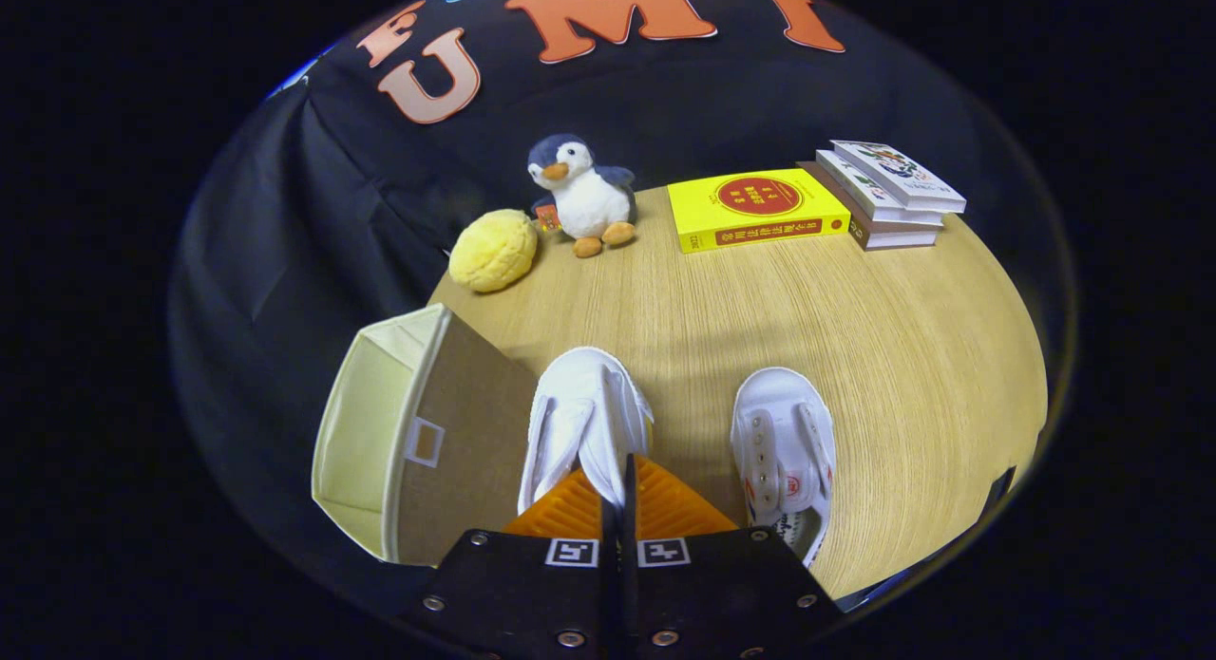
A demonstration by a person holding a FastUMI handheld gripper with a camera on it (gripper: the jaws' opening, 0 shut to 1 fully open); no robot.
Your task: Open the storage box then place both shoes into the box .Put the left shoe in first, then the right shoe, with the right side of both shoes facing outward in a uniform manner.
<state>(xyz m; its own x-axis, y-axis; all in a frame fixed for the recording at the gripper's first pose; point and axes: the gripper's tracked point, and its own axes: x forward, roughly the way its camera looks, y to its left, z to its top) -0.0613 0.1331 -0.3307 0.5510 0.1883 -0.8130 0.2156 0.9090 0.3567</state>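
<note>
A: Tool state at this moment?

B: Its two ribbed fingers stood pressed together. They overlapped the heel end of the left shoe, though whether they pinched its fabric, I couldn't tell.

A: Location of the task items?

B: The box sat just beside that shoe, at the tabletop edge, its open mouth turned sideways away from the shoes. The right shoe lay on the opposite side of the fingers, apart from the first.

A: Risks?

B: Judged: soft canvas could fold or slip from a thin pinch. The box looked like light fabric, so a nudge might push it off the edge.

A: Materials?

B: White canvas with strap flaps; cream lining, brown fabric side, wood-grain top. A plush penguin, yellow bun-shaped toy and books stood well beyond.
</note>
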